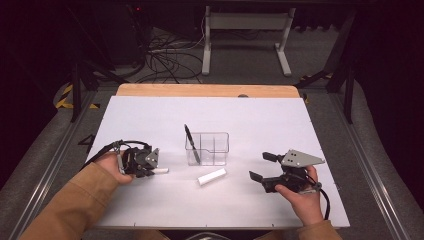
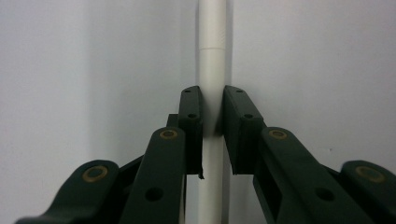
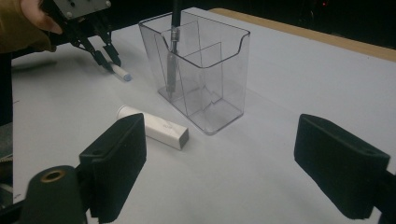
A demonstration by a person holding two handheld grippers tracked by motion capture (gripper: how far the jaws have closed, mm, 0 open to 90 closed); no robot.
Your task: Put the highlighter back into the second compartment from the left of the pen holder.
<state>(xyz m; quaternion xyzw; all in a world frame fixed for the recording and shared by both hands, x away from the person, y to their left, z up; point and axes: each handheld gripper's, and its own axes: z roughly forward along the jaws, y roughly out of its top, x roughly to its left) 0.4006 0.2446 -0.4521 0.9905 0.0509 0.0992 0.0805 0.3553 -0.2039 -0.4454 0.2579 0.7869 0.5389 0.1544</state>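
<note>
The high view looks forward and down from above the person's side, taking in the whole white tabletop (image 1: 150, 200) with the clear organizer (image 1: 207, 148) near its middle. The left gripper view sits very close, looking along its own fingers (image 2: 192, 116) straight down at the tabletop, with a white pen (image 2: 212, 56) running up the frame between them. The right gripper view rides low, looking across the tabletop toward the organizer (image 3: 205, 79), its fingers (image 3: 116, 158) wide at the bottom edge. It shares the organizer, the white eraser (image 3: 154, 128) before it and the left gripper (image 3: 100, 44) beyond with the high view.
</note>
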